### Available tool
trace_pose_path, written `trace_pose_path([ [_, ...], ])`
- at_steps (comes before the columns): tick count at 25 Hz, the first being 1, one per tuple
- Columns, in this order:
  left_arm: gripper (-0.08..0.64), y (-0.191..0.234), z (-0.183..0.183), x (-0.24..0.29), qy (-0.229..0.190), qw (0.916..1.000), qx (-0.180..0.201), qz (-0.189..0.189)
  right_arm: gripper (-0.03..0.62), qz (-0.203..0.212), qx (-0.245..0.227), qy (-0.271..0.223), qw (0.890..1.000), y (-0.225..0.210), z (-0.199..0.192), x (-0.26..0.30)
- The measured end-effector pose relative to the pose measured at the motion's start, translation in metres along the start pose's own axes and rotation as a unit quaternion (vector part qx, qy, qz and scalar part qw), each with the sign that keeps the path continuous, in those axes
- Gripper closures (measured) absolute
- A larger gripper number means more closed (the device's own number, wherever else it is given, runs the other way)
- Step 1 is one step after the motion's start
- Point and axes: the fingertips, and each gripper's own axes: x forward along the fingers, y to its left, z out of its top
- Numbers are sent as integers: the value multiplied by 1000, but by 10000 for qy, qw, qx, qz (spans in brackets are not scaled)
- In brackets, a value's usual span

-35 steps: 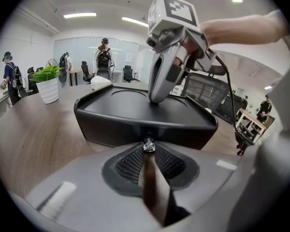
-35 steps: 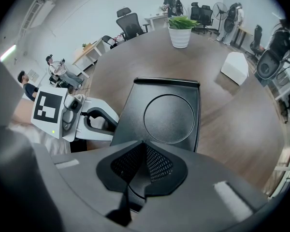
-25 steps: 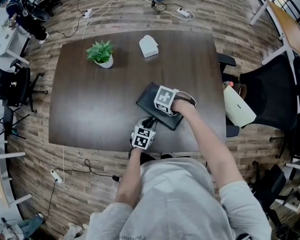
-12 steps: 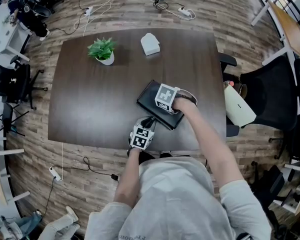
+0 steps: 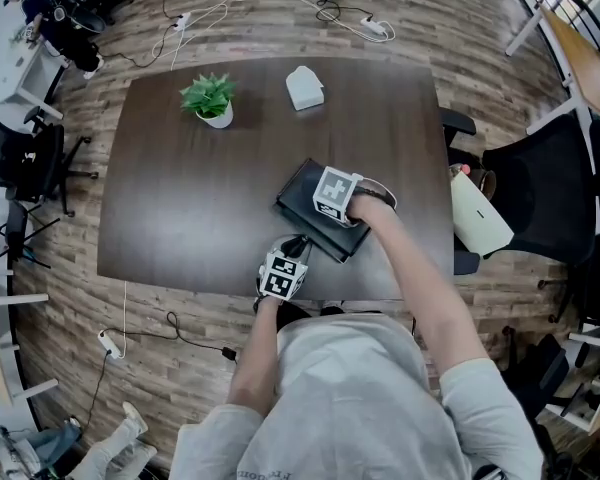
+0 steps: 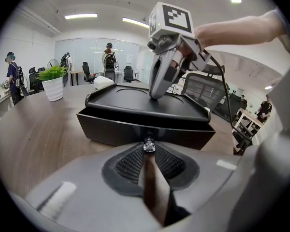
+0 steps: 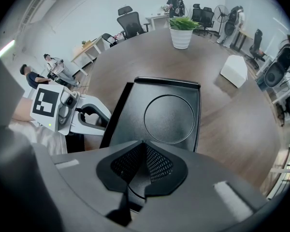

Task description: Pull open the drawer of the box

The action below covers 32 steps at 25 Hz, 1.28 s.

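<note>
Pinching shiny knob of matte black drawer

Both arms stretched forward, 2 grippers out. The left hand-held gripper sits low and level, jaws pinched together on a tiny knob. The right hand-held gripper stands nearly upright, tips pointing down, jaws closed against each other.

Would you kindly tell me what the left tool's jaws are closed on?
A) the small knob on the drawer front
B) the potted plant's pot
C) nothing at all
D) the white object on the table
A: in the left gripper view the left tool is shut on the knob that sits on the front of the drawer.
</note>
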Motion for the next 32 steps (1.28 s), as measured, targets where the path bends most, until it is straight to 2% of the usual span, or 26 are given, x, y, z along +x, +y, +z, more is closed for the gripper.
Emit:
trace_pose_path([
  [14, 432, -5, -2, -21, -41, 9999, -157, 0, 577, -93, -62, 49, 9999, 1, 1, -2],
  [32, 432, -4, -21, -40, -44, 9998, -158, 103, 577, -301, -130, 130, 9994, 1, 2, -1],
])
